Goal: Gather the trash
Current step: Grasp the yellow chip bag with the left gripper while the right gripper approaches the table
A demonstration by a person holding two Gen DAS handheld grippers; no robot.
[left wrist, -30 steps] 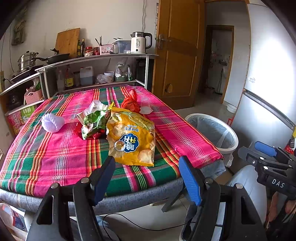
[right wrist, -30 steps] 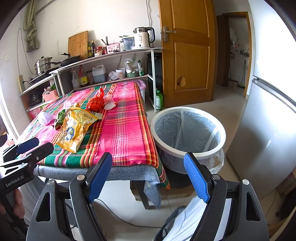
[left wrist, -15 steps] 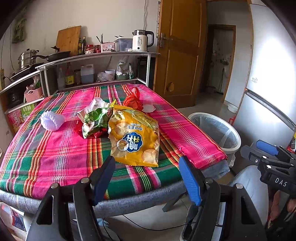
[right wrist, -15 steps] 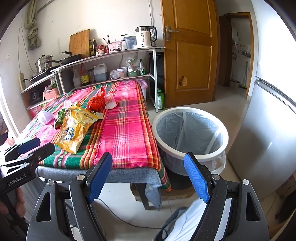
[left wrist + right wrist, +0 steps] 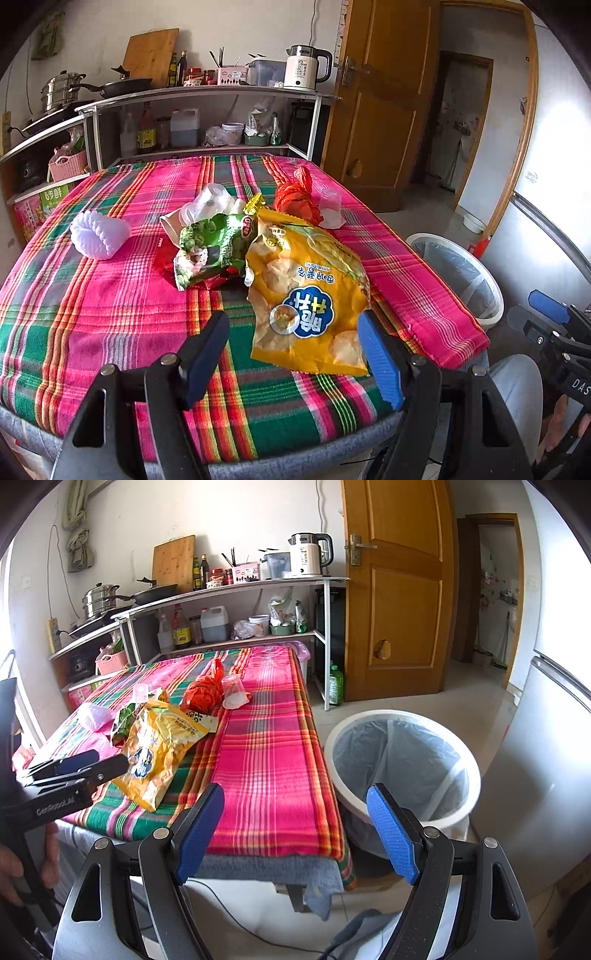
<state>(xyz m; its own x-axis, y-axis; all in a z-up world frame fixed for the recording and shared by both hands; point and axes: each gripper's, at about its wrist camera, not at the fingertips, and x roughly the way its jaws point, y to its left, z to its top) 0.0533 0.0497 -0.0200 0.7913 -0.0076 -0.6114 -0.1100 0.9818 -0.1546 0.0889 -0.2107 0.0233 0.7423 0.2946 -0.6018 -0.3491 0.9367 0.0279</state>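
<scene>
Trash lies on the plaid-covered table [image 5: 92, 314]: a yellow chip bag [image 5: 306, 295], a green snack bag [image 5: 210, 251], a red plastic bag [image 5: 295, 195], clear plastic cups [image 5: 330, 206] and a white foam net [image 5: 99, 234]. My left gripper [image 5: 293, 354] is open and empty, just short of the yellow bag's near end. My right gripper [image 5: 295, 827] is open and empty, off the table's end, in front of the white bin [image 5: 402, 771] lined with a bag. The yellow bag [image 5: 159, 749] and red bag [image 5: 203, 694] also show in the right wrist view.
A shelf unit [image 5: 207, 103] with pots, bottles and a kettle stands behind the table. A wooden door [image 5: 395, 602] is at the right, a fridge [image 5: 554, 757] beside the bin. The bin [image 5: 458, 273] stands right of the table.
My left gripper has moved forward over the table edge toward the yellow bag. My right gripper has edged slightly forward. Both stay open.
</scene>
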